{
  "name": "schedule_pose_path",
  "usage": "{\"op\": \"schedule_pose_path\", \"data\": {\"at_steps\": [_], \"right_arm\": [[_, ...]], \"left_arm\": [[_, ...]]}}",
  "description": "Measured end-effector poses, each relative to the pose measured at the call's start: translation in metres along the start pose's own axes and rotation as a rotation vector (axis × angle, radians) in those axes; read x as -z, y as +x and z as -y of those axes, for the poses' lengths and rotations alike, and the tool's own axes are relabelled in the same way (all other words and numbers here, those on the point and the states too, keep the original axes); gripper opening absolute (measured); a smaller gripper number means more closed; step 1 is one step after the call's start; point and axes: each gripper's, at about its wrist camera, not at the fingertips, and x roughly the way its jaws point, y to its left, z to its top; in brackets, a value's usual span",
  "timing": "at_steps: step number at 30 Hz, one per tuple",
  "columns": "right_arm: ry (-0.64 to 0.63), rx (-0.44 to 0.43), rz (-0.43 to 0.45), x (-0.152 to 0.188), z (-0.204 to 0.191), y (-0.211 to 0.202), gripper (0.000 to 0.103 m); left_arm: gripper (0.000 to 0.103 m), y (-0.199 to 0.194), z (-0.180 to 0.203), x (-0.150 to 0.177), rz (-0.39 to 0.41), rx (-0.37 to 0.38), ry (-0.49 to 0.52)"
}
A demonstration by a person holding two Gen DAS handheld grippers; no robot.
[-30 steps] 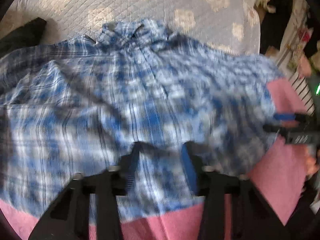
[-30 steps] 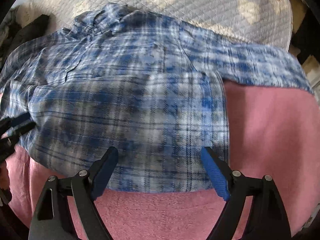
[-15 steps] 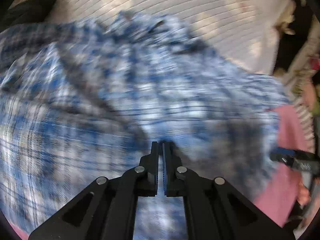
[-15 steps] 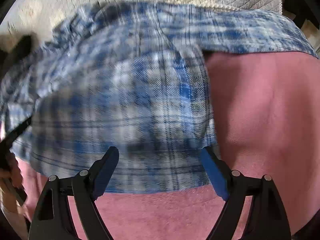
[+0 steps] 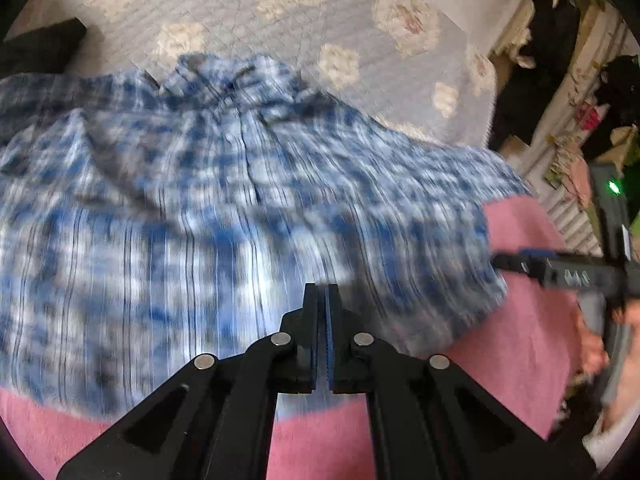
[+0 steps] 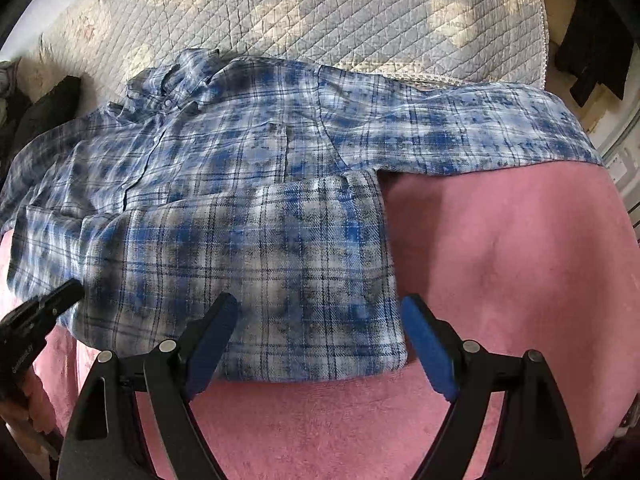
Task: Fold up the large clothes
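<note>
A blue and white plaid shirt (image 6: pixel 248 184) lies spread on the bed, collar at the far side, its lower part folded up over the front. It also fills the left wrist view (image 5: pixel 224 200), blurred. My left gripper (image 5: pixel 321 292) is shut, its tips over the shirt's near hem; whether cloth is pinched between them I cannot tell. It shows at the left edge of the right wrist view (image 6: pixel 60 296). My right gripper (image 6: pixel 318 308) is open and empty, its jaws astride the near edge of the folded part. It shows at the right of the left wrist view (image 5: pixel 520 260).
A pink blanket (image 6: pixel 500 260) covers the near part of the bed. A pale quilted cover (image 6: pixel 320 12) with flower patches lies beyond the shirt. A dark garment (image 6: pixel 44 112) sits at the far left. Clothes and clutter (image 5: pixel 580 80) stand beyond the bed's right edge.
My left gripper went from open to shut over the shirt's near hem and has drawn back a little. My right gripper stayed open at the folded edge.
</note>
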Motion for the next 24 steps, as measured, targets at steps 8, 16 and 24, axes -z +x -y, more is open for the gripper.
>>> {"op": "schedule_pose_path", "data": {"at_steps": [8,16,24], "right_arm": [[0.032,-0.106,-0.005,-0.002,0.010,-0.009,0.085],[0.106,-0.138,-0.055,-0.001,0.020,0.004,0.085],[0.054,-0.108,-0.036,0.002,0.009,0.000,0.085]], "left_arm": [[0.003,0.040,-0.005,-0.002,0.012,-0.114,0.053],[0.003,0.008,-0.013,0.013,-0.049,-0.072,-0.019],[0.003,-0.006,-0.002,0.043,-0.044,-0.130,0.101]]}}
